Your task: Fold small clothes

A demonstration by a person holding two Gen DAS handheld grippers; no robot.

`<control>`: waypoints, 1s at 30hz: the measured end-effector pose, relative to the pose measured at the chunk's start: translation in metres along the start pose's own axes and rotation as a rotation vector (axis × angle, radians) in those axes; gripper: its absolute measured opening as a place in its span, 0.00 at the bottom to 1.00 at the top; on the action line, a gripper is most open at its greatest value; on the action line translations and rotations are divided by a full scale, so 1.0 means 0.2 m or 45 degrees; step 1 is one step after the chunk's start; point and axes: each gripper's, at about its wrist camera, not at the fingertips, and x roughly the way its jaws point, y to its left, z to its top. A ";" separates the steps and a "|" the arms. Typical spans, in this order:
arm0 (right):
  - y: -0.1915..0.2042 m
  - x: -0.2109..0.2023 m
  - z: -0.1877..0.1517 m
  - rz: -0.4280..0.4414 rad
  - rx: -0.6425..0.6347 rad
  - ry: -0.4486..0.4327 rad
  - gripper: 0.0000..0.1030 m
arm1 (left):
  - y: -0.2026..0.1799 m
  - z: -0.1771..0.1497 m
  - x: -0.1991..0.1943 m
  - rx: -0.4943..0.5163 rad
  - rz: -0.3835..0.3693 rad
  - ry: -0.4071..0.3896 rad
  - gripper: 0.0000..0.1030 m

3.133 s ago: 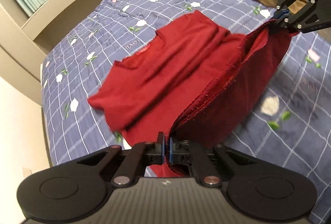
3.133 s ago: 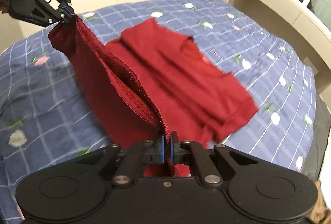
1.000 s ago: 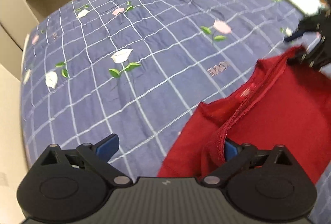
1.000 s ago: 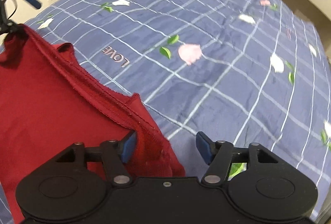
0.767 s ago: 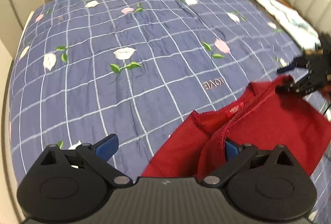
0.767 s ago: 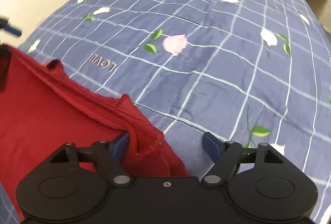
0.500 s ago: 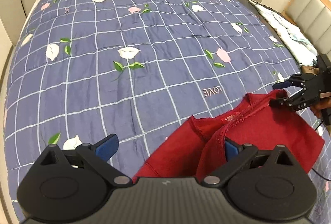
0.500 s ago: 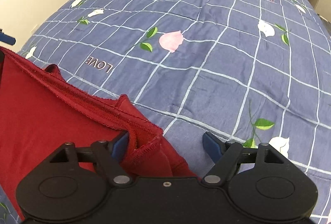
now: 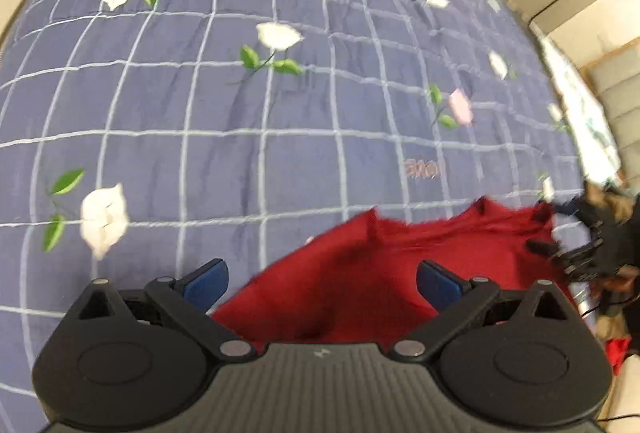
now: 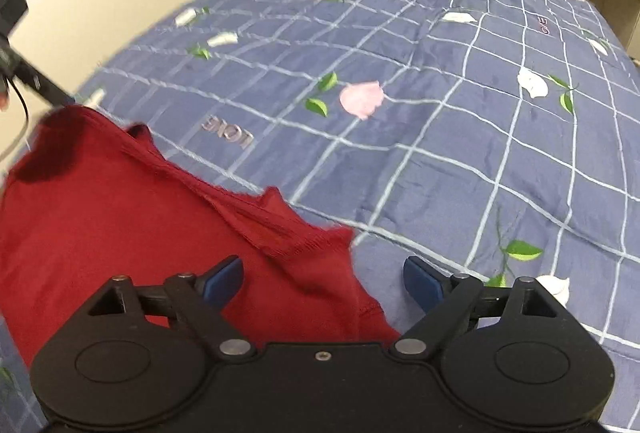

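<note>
A dark red knitted garment (image 9: 360, 273) lies folded on the near part of a blue quilted bedspread (image 9: 240, 133) with a white grid and pink and white flowers. The left gripper (image 9: 320, 283) hovers over the garment's near left end, its blue-padded fingers (image 9: 206, 279) spread wide with nothing between them. The right gripper (image 10: 322, 279) hangs over the garment's near right corner, fingers likewise spread apart and clear of the cloth. The garment's ragged far edge (image 10: 248, 197) faces the open bedspread, near a small embroidered word (image 10: 228, 131)
</note>
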 end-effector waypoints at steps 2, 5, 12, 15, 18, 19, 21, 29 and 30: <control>0.01 0.02 -0.01 -0.052 -0.024 0.010 0.86 | 0.03 0.02 -0.03 -0.055 -0.067 -0.060 0.99; 0.01 0.05 -0.04 -0.102 -0.032 -0.005 0.85 | 0.09 0.04 -0.07 -0.169 -0.102 -0.140 0.99; -0.04 -0.03 -0.10 -0.306 0.058 -0.141 0.88 | -0.18 -0.22 -0.14 0.216 0.246 -0.384 0.99; -0.05 -0.07 -0.13 -0.352 0.087 -0.204 0.90 | -0.29 -0.37 -0.07 0.389 0.289 -0.352 0.99; -0.12 -0.10 -0.15 -0.288 0.265 -0.224 0.90 | -0.35 -0.52 -0.02 0.461 0.291 -0.345 0.99; -0.14 -0.11 -0.15 -0.300 0.318 -0.220 0.90 | -0.37 -0.55 0.00 0.490 0.309 -0.342 0.99; -0.15 -0.13 -0.16 -0.346 0.348 -0.220 0.90 | -0.40 -0.61 0.06 0.543 0.394 -0.329 0.99; 0.00 -0.33 -0.33 -0.303 0.378 -0.265 0.89 | -0.32 -0.60 0.09 0.473 0.665 -0.367 0.90; 0.03 -0.35 -0.36 -0.296 0.380 -0.273 0.89 | -0.28 -0.58 0.05 0.386 0.640 -0.385 0.90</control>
